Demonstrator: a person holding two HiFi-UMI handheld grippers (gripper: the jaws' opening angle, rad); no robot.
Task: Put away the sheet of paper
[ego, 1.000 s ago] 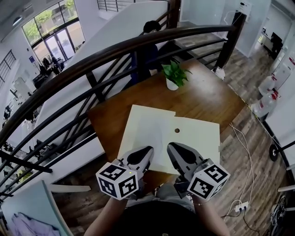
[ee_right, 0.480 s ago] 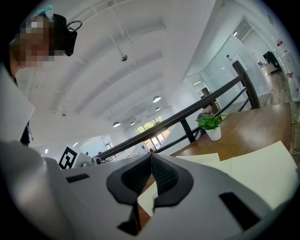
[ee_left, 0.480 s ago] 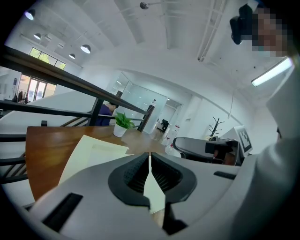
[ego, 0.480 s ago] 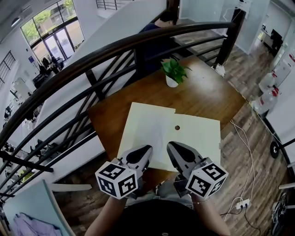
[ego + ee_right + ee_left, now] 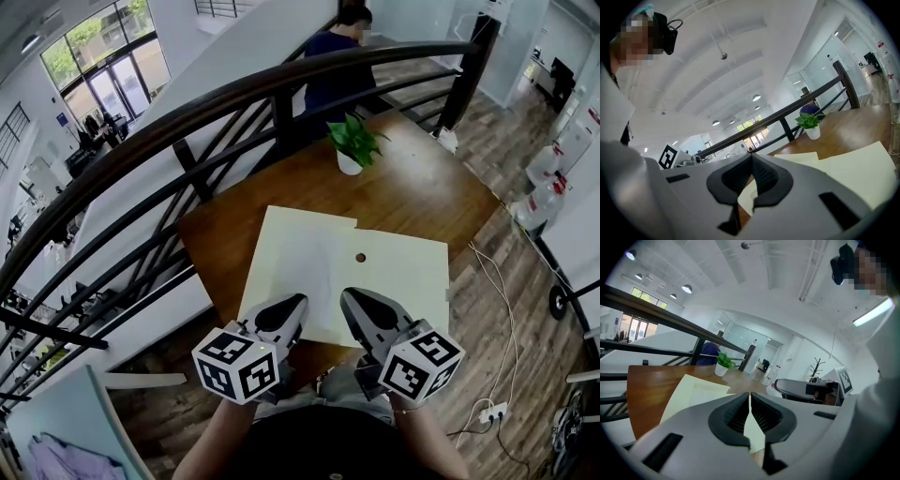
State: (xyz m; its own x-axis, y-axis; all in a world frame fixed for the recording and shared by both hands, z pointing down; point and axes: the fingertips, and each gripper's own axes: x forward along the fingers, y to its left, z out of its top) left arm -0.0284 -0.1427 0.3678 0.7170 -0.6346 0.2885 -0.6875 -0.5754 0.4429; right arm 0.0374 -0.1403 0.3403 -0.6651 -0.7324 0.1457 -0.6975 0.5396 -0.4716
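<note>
A large cream sheet of paper (image 5: pixel 319 272) lies flat on the wooden table (image 5: pixel 422 202). A second cream sheet (image 5: pixel 412 281) overlaps its right side, with a small dark round spot (image 5: pixel 360 257) near the join. My left gripper (image 5: pixel 295 302) hovers over the near edge of the paper, jaws shut with nothing pinched. My right gripper (image 5: pixel 349 295) sits beside it over the same edge, also shut. In the left gripper view the paper (image 5: pixel 693 392) stretches ahead of the closed gripper (image 5: pixel 750 397). In the right gripper view the paper (image 5: pixel 853 168) lies beyond the closed gripper (image 5: pixel 751 157).
A small potted plant (image 5: pixel 352 150) stands at the table's far side. A dark curved railing (image 5: pixel 216 112) runs behind and left of the table, with a person in blue (image 5: pixel 337 56) beyond it. Cables and a power strip (image 5: pixel 492 417) lie on the floor to the right.
The person behind the railing has walked to the right and further off. Both grippers have stayed almost still over the paper's near edge.
</note>
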